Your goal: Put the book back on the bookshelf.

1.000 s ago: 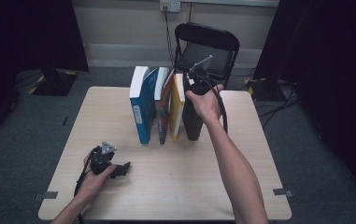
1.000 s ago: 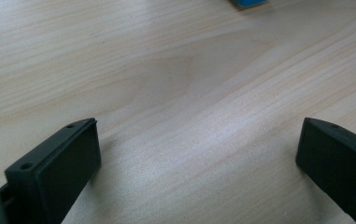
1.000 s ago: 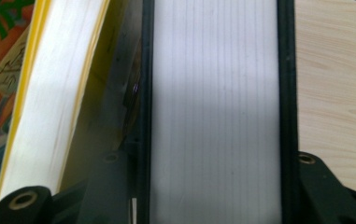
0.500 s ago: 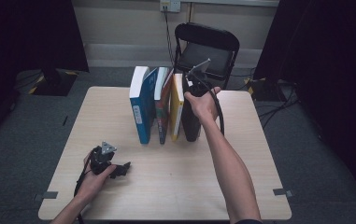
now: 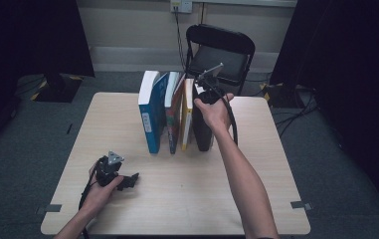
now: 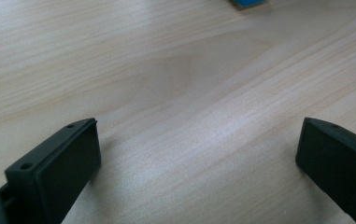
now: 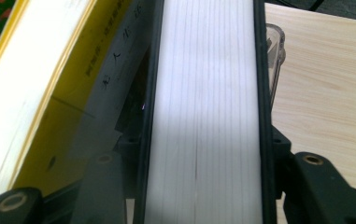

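Now the black book stands upright at the right end of the row, with the yellow book leaning just beside it on its left. Astride its top edge sits the right gripper, fingers flanking both covers; they have just been opening, so the pinch looks slack rather than tight. A second ago the book stood much the same, so I judge it has been set in place and is being let go. Beyond the yellow book come an orange one and a blue one. Nearer the person, the left gripper rests on the bench, fingers spread over bare wood.
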Action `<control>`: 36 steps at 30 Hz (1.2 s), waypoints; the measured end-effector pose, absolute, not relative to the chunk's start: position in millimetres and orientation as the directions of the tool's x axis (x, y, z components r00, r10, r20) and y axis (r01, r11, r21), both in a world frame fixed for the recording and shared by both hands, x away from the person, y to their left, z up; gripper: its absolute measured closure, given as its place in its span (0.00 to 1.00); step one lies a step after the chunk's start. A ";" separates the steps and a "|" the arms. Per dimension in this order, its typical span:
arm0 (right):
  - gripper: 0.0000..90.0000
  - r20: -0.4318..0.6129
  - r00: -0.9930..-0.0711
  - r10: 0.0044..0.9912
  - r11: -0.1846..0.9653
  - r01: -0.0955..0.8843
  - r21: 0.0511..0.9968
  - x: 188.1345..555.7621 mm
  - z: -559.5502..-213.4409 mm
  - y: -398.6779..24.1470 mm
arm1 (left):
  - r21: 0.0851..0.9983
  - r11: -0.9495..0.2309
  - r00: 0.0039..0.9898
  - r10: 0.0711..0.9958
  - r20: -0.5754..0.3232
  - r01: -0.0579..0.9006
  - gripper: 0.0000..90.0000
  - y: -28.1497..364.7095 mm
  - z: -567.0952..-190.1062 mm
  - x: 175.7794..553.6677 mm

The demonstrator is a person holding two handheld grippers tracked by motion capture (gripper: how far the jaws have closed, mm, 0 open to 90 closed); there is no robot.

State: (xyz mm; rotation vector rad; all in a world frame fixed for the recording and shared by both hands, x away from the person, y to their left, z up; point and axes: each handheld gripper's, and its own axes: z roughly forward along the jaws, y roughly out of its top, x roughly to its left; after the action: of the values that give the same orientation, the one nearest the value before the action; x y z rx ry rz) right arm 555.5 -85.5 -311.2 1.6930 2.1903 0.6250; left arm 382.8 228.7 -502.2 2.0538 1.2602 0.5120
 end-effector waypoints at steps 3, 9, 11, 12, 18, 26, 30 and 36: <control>0.51 0.041 -0.261 0.964 0.200 0.823 0.531 549.0 -312.4 -90.5 | 0.714 -0.312 0.457 0.889 -0.012 0.626 0.00 228.6 -502.4 382.9; 0.46 0.041 -0.306 0.951 0.233 0.799 0.554 529.0 -316.4 -96.4 | 0.714 -0.313 0.457 0.890 -0.011 0.627 0.00 228.6 -502.4 382.9; 0.46 0.042 -0.316 0.948 0.236 0.784 0.574 520.1 -319.0 -99.4 | 0.714 -0.313 0.457 0.889 -0.011 0.626 0.00 228.6 -502.4 382.9; 0.46 0.052 -0.319 0.946 0.231 0.779 0.583 515.7 -321.1 -102.2 | 0.714 -0.313 0.457 0.890 -0.011 0.626 0.00 228.6 -502.4 382.9; 0.47 0.070 -0.331 0.941 0.214 0.743 0.634 495.1 -338.6 -115.6 | 0.714 -0.313 0.457 0.890 -0.011 0.626 0.00 228.6 -502.4 382.9; 0.57 0.026 -0.342 0.939 0.232 0.690 0.686 486.5 -351.3 -113.2 | 0.714 -0.313 0.457 0.889 -0.011 0.626 0.00 228.6 -502.4 382.9; 0.58 0.022 -0.305 0.952 0.208 0.700 0.683 487.4 -348.4 -109.3 | 0.714 -0.313 0.457 0.889 -0.011 0.626 0.00 228.7 -502.4 383.0; 0.58 0.018 -0.276 0.961 0.187 0.694 0.695 484.2 -350.6 -100.7 | 0.714 -0.313 0.457 0.890 -0.011 0.626 0.00 228.6 -502.4 382.9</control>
State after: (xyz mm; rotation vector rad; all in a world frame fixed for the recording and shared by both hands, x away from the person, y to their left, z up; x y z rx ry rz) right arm 484.2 -100.7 -350.6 1.5504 2.0435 0.8431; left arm 382.9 228.6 -502.4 2.0517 1.2596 0.5158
